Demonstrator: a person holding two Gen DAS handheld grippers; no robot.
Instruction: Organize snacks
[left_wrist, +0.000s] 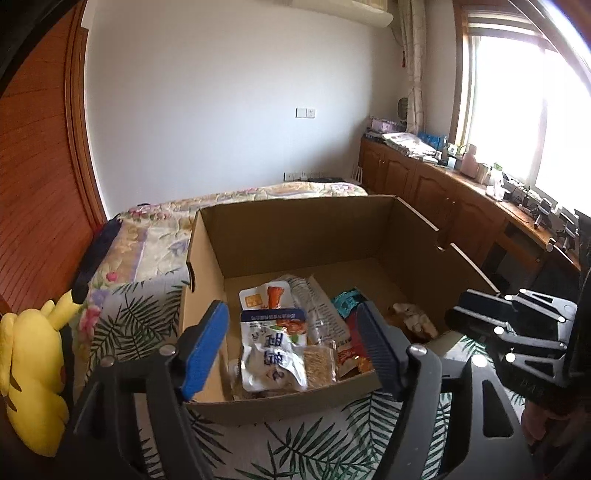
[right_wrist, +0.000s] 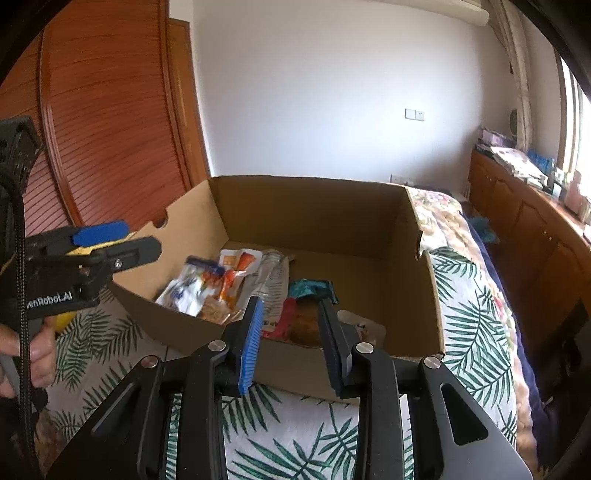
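A yellow plush toy (left_wrist: 31, 373) is sitting at the far left on the palm-leaf bedspread (left_wrist: 314, 439). Beside it, the left gripper (left_wrist: 291, 350) is hovering over the near wall of an open cardboard box (left_wrist: 295, 229), its fingers standing wide apart with nothing pressed between them. Inside the box, snack packets are lying in a loose heap along the near left part of the floor: a white and blue pouch (left_wrist: 271, 354) is lying on top at the front, an orange and white packet (left_wrist: 264, 295) is sitting behind it, a clear printed wrapper (left_wrist: 317, 306) is stretching alongside, and a teal packet (left_wrist: 345, 301) is resting further right. A small pale wrapper (left_wrist: 412, 317) is lying apart from the heap, near the right wall. The right gripper (right_wrist: 290, 343) is hanging above the box's near edge, its fingers parted with a gap between them, gripping nothing.
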